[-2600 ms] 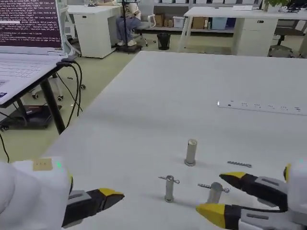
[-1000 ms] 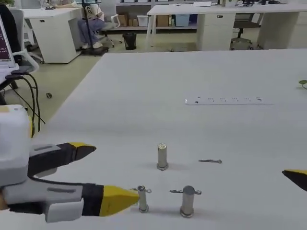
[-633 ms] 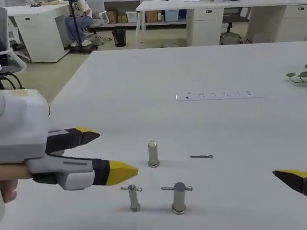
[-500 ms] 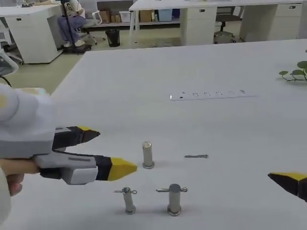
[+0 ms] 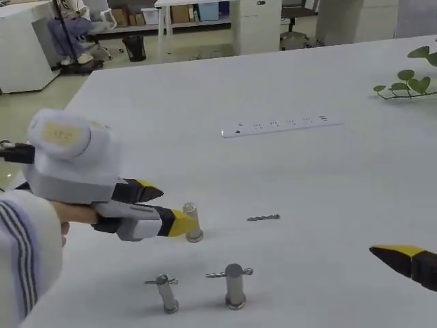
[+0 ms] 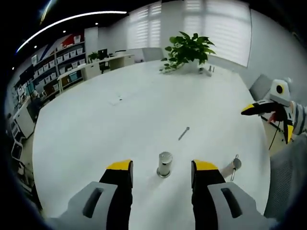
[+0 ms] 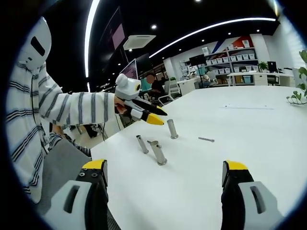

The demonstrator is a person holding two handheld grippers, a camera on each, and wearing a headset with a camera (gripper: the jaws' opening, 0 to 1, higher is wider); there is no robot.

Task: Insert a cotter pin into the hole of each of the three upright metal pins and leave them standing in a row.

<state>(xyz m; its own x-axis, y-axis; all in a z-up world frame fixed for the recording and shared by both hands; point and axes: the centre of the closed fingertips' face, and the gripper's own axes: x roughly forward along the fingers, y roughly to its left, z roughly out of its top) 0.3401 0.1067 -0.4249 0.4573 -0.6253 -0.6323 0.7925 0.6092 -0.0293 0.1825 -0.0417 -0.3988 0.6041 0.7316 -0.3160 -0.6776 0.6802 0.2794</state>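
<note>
The left tool (image 5: 169,207) has its jaws apart on either side of a bare upright pin (image 6: 164,164), not gripping it. The right tool (image 7: 164,166) hangs wide open and empty over the white desk (image 5: 307,178). Closer to the person stand two more pins (image 5: 234,285), each with a cotter pin through it. A loose cotter pin (image 5: 263,218) lies flat beside the bare pin.

The bare grey cylindrical pin (image 5: 194,229) looks like dull satin metal, and the white tabletop (image 5: 307,178) is smooth and matt.
</note>
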